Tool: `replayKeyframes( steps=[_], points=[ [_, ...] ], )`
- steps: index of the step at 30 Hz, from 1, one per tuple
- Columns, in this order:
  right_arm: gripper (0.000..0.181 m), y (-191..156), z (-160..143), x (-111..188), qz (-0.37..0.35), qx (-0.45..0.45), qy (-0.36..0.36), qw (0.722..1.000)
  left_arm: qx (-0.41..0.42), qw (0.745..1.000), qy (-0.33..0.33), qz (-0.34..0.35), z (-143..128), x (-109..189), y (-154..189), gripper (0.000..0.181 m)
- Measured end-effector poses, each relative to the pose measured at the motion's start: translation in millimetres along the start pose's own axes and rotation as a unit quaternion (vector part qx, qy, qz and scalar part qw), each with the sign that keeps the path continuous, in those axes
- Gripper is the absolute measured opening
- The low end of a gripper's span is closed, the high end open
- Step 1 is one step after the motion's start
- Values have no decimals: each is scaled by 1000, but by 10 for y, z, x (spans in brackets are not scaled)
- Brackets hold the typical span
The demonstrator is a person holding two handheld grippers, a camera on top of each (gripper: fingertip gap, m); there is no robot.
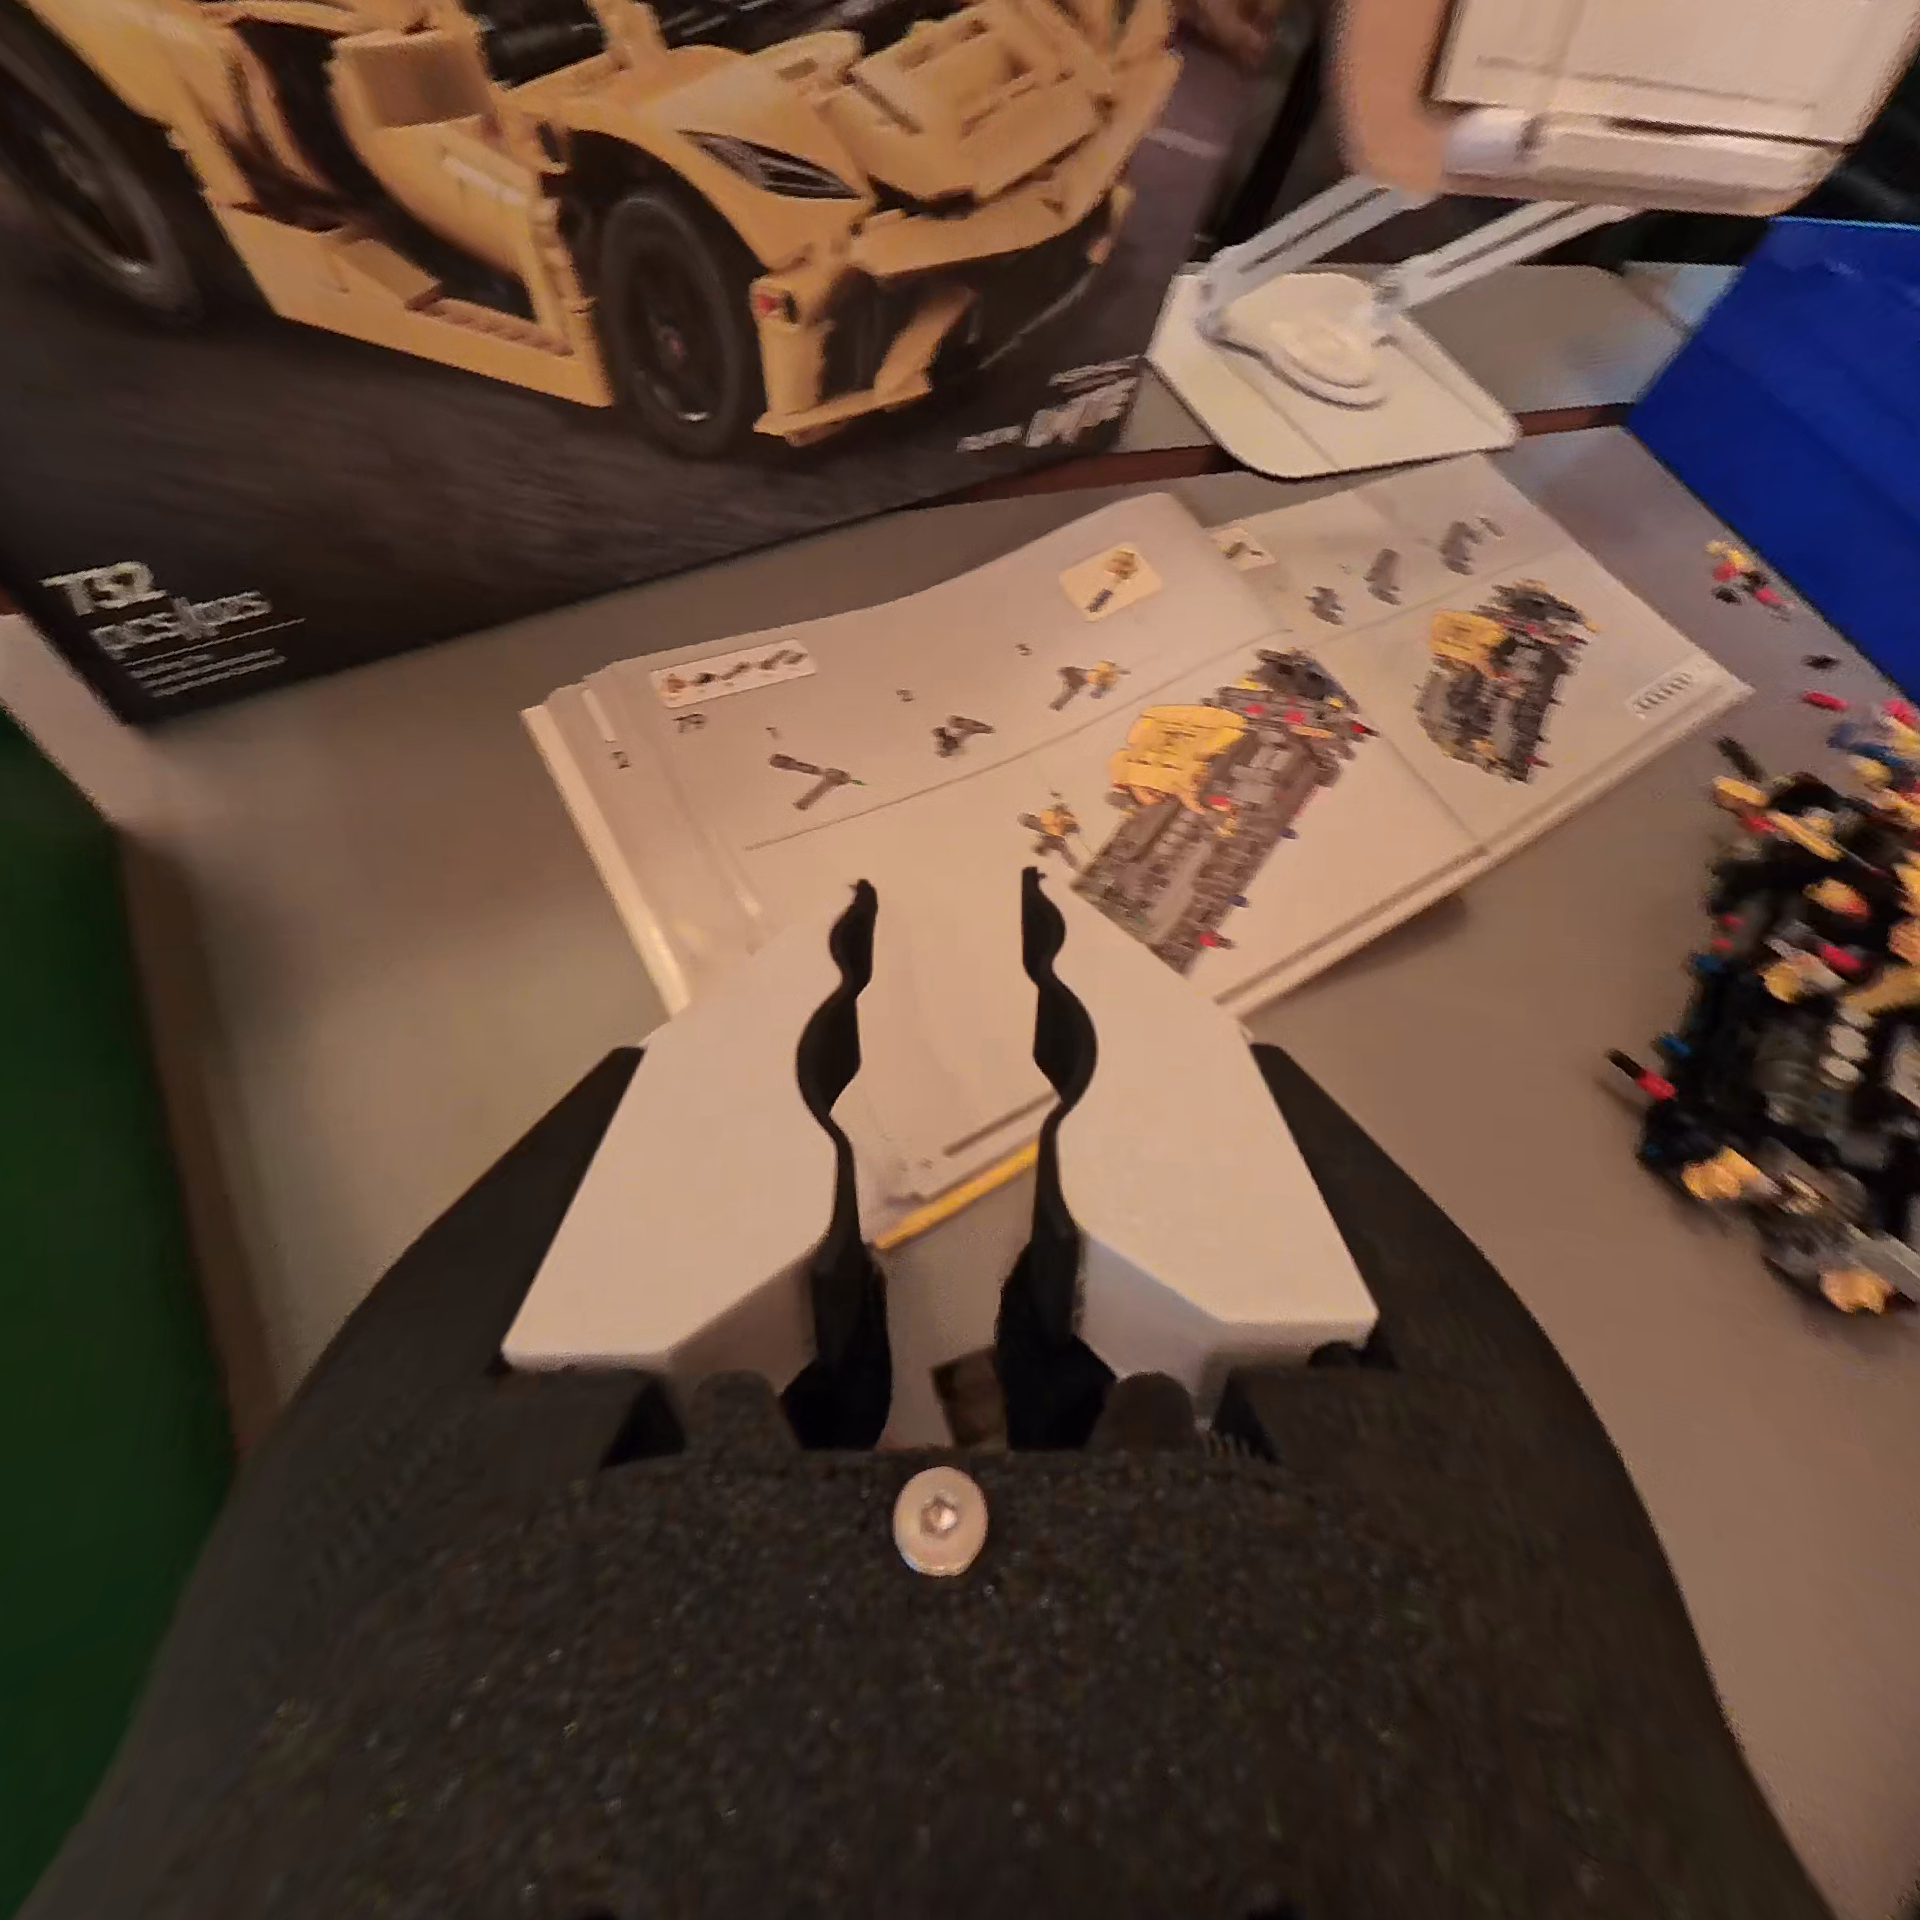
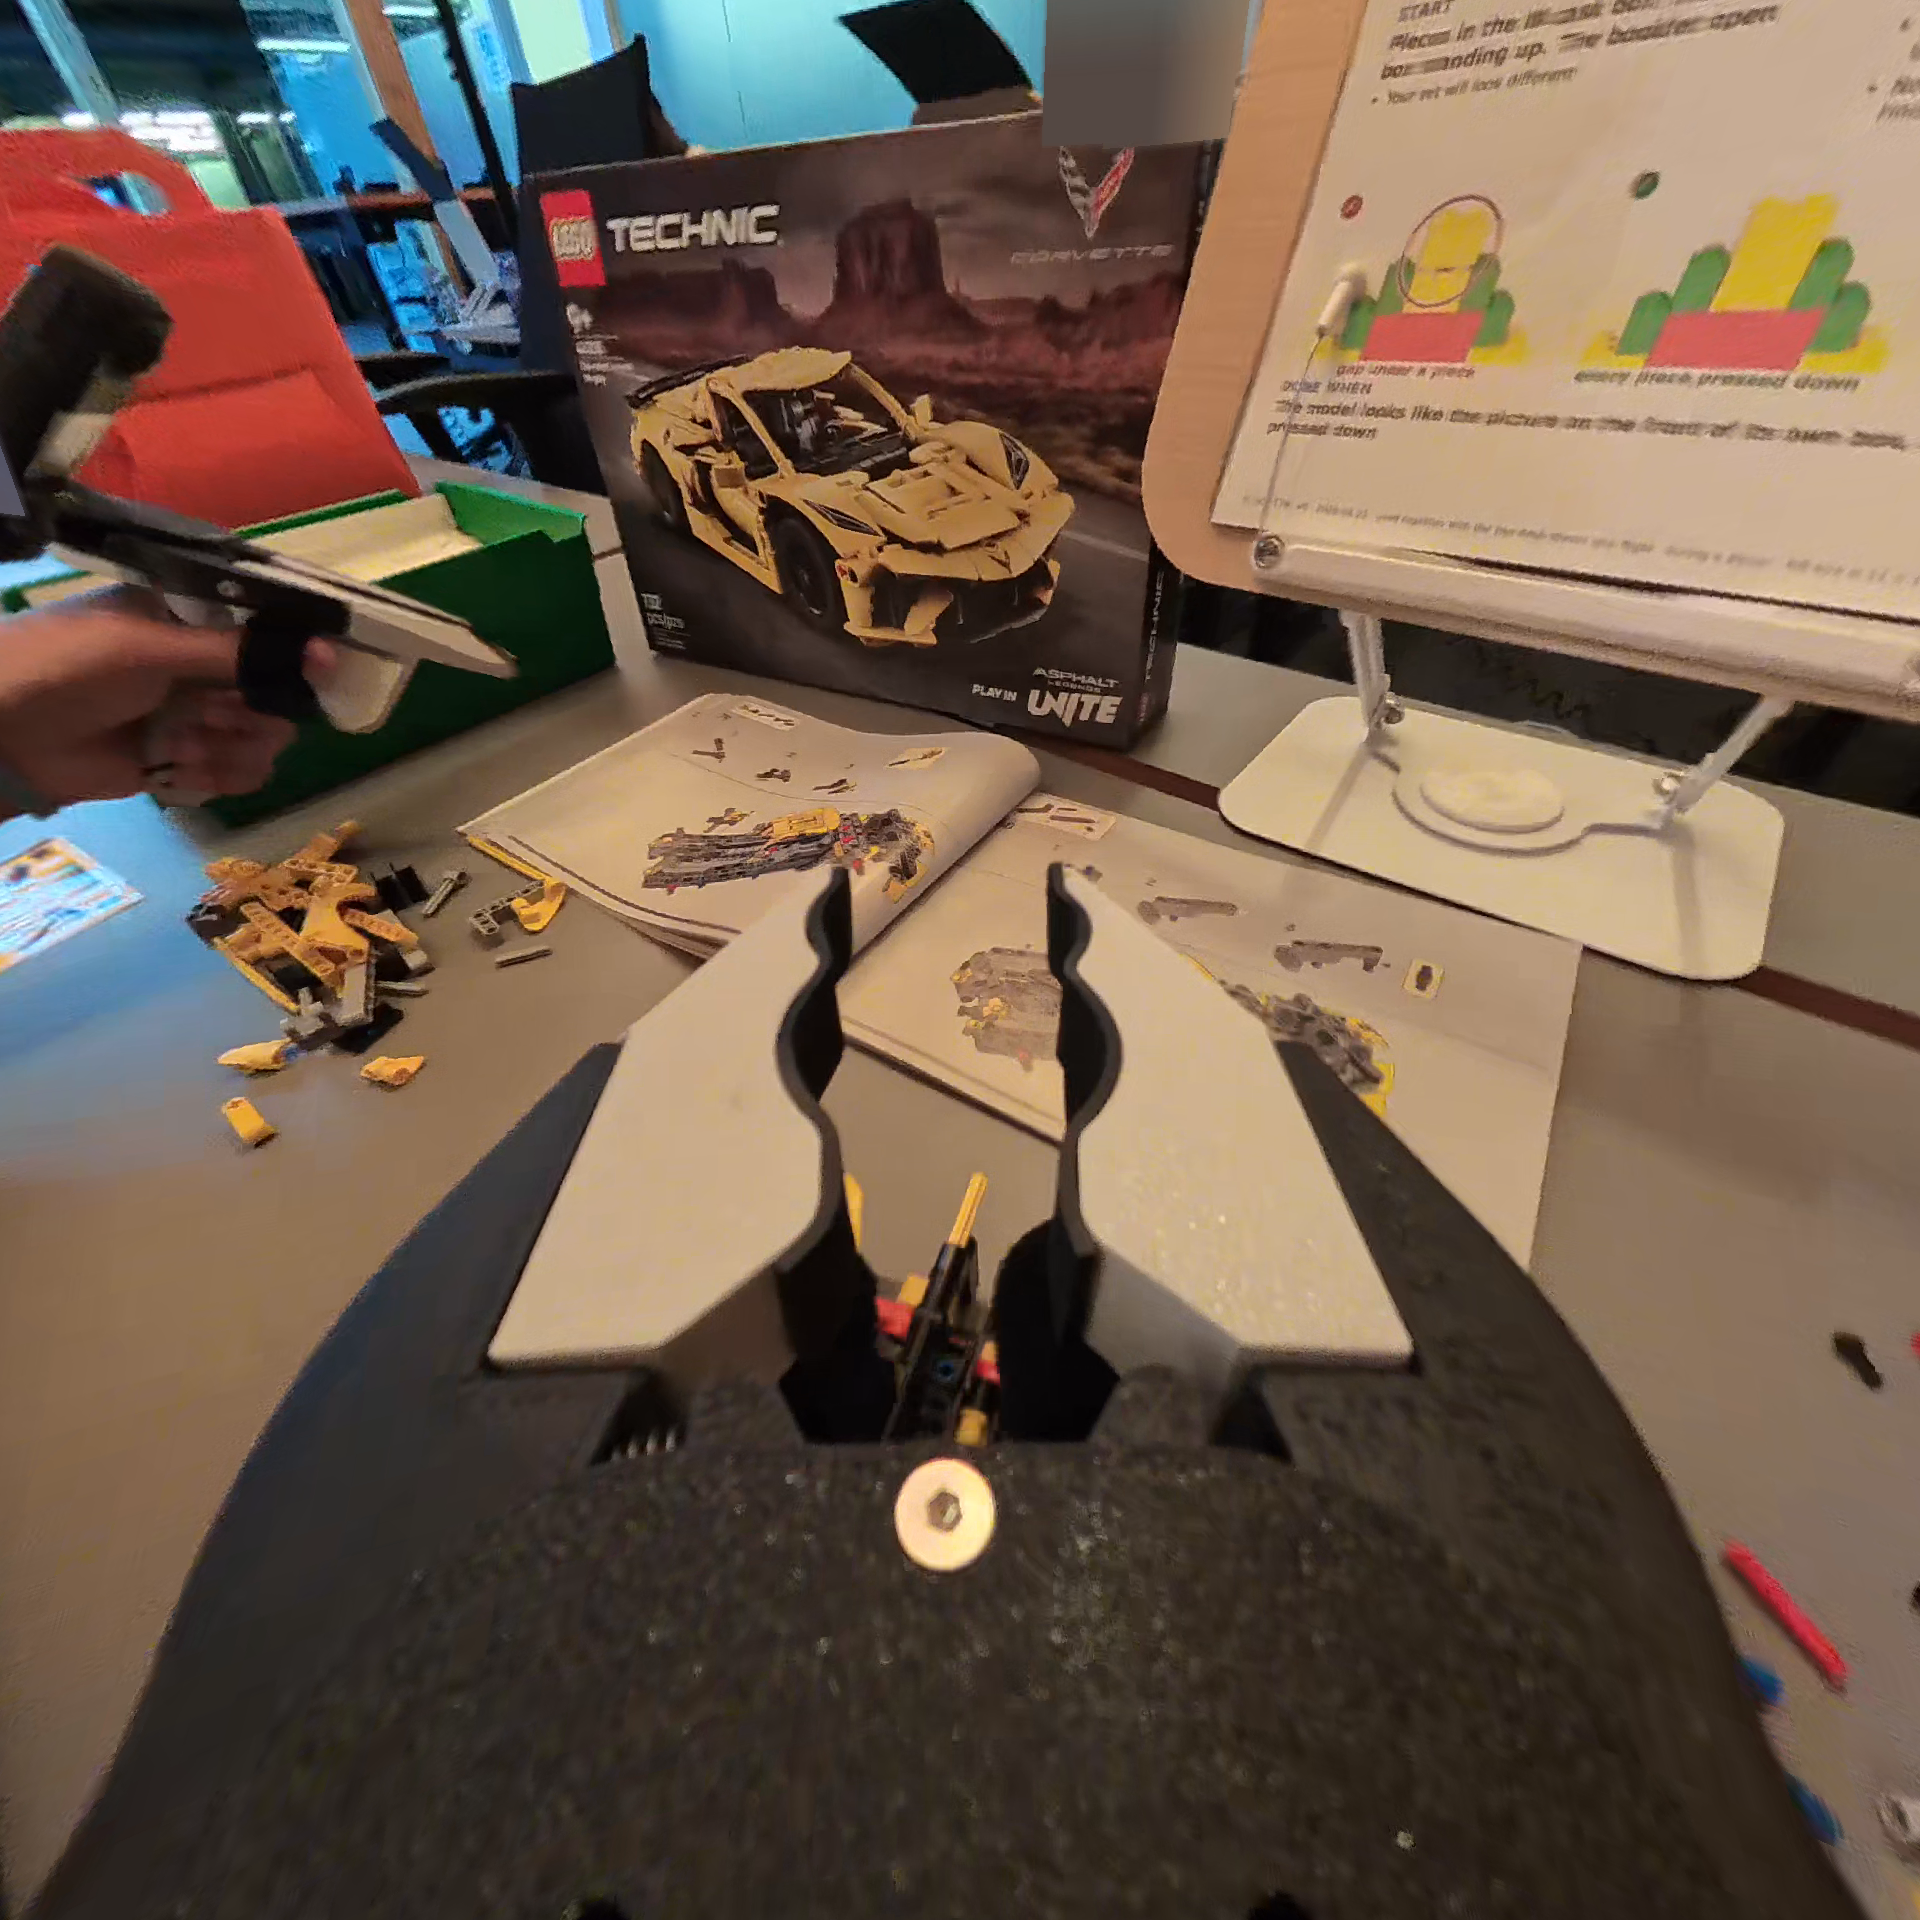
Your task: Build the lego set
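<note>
Grey table (image 2: 208, 1247): open booklet (image 2: 810, 821), set box (image 2: 862, 436); both jaws released, seemingly empty.

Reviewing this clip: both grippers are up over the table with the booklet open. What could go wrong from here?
1. The right gripper hangs open directly above the partly built model; coming down carelessly could knock pieces loose.
2. Small pins lie scattered near the table on its right side; a sweep could push them off.
3. The left gripper, open and empty, hovers over the instruction booklet; its fingers could catch and flip the page.
</note>
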State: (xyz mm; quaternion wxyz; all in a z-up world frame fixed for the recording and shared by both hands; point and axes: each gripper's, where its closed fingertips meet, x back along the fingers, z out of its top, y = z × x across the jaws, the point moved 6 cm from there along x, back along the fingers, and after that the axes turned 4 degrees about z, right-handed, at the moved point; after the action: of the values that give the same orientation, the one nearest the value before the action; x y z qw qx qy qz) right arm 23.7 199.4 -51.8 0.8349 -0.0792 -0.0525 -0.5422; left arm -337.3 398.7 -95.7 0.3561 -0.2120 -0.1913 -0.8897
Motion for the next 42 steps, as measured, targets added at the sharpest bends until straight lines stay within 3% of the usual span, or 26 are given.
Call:
replayKeyframes(
  steps=[4, 10, 14, 18, 23, 25, 29, 35, 42],
  points=[
    [38, 10, -85, 302, -37, -7, 31, 999, -58, 997, -24, -44, -191, 264, 324, 28],
    [37, -218, -373, 630, -31, -53, 55, 997, -183, 973, -99, -101, -890, 798, 840, 28],
    [36, -359, -496, 685, -27, -48, 58, 997, -193, 971, -133, -40, -1275, 1155, 812, 28],
    [35, -366, -505, 662, -20, -38, 59, 997, -136, 984, -112, 15, -1365, 1345, 607, 28],
    [35, -323, -553, 625, -20, -47, 48, 998, -73, 985, -112, 110, -1408, 1304, 206, 27],
    [35, -304, -558, 635, -26, -48, 50, 997, -53, 988, -104, 105, -1418, 1229, 181, 27],
    [35, -282, -582, 622, -29, -52, 44, 997, -95, 988, -88, 87, -1390, 1066, 339, 27],
    [34, -277, -605, 597, -24, -59, 37, 997, -90, 987, -116, 68, -1369, 881, 438, 27],
    [33, -287, -620, 575, -17, -59, 31, 998, -99, 985, -123, 74, -1371, 831, 444, 10]
  ],
)
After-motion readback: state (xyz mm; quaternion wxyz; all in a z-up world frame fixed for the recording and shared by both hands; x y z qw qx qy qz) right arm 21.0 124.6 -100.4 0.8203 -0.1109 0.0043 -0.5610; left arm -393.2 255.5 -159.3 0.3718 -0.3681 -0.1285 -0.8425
